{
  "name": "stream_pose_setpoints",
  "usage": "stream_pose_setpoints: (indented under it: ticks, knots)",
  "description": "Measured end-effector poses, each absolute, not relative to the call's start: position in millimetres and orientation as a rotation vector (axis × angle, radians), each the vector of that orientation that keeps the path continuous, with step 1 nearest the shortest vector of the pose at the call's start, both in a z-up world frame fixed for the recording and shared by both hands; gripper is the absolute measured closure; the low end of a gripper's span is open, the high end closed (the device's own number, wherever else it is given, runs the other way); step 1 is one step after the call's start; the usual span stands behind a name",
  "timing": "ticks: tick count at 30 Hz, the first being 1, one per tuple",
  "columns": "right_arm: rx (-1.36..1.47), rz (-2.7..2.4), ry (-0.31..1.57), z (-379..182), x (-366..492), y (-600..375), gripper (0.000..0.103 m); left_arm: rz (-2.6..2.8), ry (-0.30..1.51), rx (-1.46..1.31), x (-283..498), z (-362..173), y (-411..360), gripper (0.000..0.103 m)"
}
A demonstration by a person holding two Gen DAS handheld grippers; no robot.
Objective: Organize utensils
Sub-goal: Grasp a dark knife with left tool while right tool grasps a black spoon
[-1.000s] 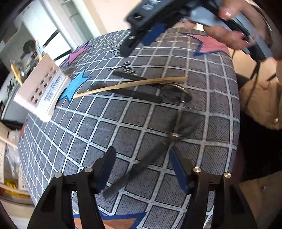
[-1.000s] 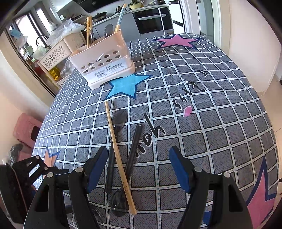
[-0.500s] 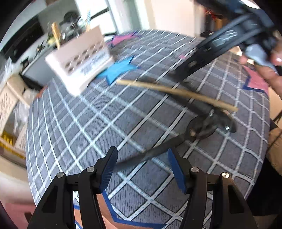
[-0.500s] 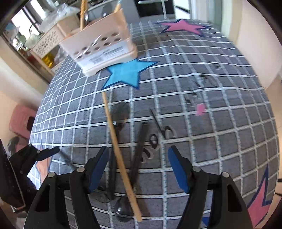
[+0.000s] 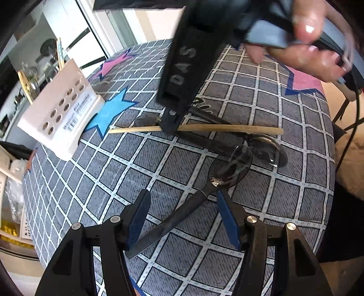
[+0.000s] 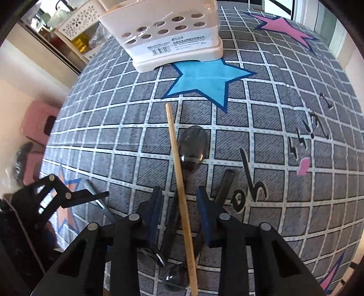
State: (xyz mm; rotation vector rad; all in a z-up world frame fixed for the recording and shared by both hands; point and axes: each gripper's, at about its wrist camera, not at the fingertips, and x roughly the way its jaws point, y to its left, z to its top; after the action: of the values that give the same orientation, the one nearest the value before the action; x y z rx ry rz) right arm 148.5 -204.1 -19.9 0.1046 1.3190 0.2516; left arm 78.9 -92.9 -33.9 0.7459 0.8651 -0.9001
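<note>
Right gripper (image 6: 179,206) jaws narrowed, not yet touching the wooden chopstick (image 6: 179,182) between them; left gripper (image 5: 183,216) jaws wide around the black spoon (image 5: 204,193) handle; utensil holder (image 6: 168,36) at 12 o'clock; open tablecloth (image 6: 284,127) at 2 o'clock.

I'm working in a home kitchen, it seems: a star-printed checked cloth (image 6: 273,141) covers the surface, a cream utensil holder (image 6: 173,43) stands on it, and behind sits a perforated basket (image 6: 77,22) beside what may be oil bottles (image 6: 79,41).

Pink stool (image 6: 37,123), white slatted shelf (image 6: 75,21)
</note>
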Motion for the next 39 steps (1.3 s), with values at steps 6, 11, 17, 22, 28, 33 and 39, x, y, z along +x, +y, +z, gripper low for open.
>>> stream_pose_setpoints:
  ticks: [6,11,17,22,28,33,39]
  knots:
    - [0.127,0.096,1.322,-13.5,144.9,-230.5,0.069,-0.945,0.959,0.664,97.8,-40.1,-96.1,0.014]
    - [0.19,0.065,1.419,-31.7,147.2,-234.1,0.069,-0.989,1.012,0.618,101.9,-41.5,-100.7,0.03]
    - [0.058,0.008,1.425,-33.6,154.0,-210.0,0.079,-0.978,0.985,0.595,85.2,-38.2,-98.6,0.068]
    - [0.077,0.039,1.382,-33.2,146.8,-202.3,0.091,-0.91,0.981,0.442,84.0,-33.4,-78.1,0.068]
    - [0.138,0.097,1.243,-9.9,123.0,-226.5,0.091,-0.802,0.937,0.239,88.6,-15.0,-53.6,0.068]
    - [0.103,0.129,1.107,19.5,99.6,-232.0,0.091,-0.734,0.854,0.112,86.9,11.1,-36.1,0.068]
    - [0.118,0.15,0.971,44.0,89.0,-236.6,0.091,-0.678,0.799,0.028,92.0,30.7,-28.0,0.068]
